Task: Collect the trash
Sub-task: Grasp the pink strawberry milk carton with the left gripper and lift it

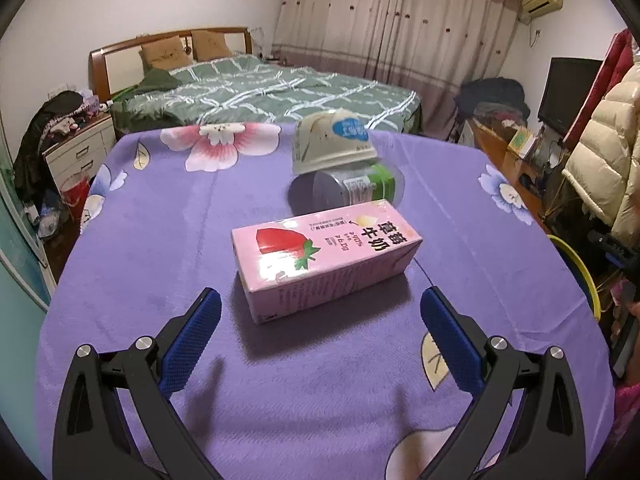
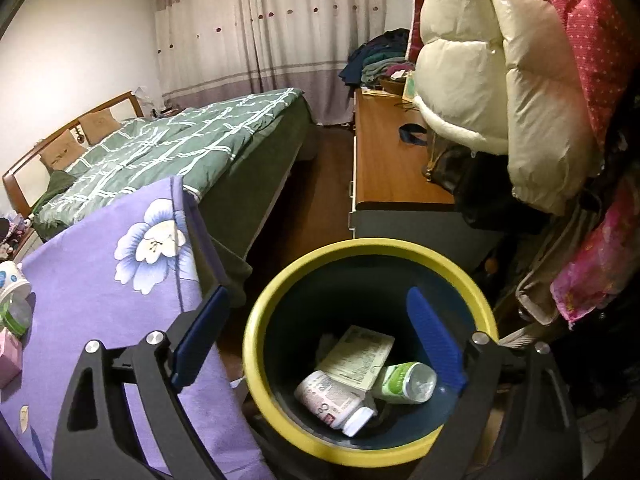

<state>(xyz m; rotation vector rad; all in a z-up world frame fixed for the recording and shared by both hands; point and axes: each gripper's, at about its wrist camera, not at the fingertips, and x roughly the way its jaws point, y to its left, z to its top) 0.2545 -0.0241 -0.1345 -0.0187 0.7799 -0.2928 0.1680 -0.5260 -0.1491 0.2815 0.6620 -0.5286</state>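
A pink strawberry milk carton [image 1: 326,258] lies on its side on the purple flowered tablecloth [image 1: 160,220]. Behind it a clear jar with a green label [image 1: 352,190] lies on its side, with a white paper cup [image 1: 334,142] upside down on it. My left gripper [image 1: 320,308] is open and empty, just short of the carton, fingers wider than it. My right gripper [image 2: 318,316] is open and empty above a yellow-rimmed dark bin [image 2: 280,296]. The bin holds a white bottle [image 2: 334,400], a green bottle [image 2: 402,382] and a paper box [image 2: 358,356].
The bin stands on the floor right of the table edge [image 2: 200,240]. A bed [image 1: 272,92] is beyond the table. A wooden cabinet [image 2: 384,168] and hanging coats [image 2: 500,80] are to the right. The cup and jar show at the right wrist view's left edge [image 2: 12,292].
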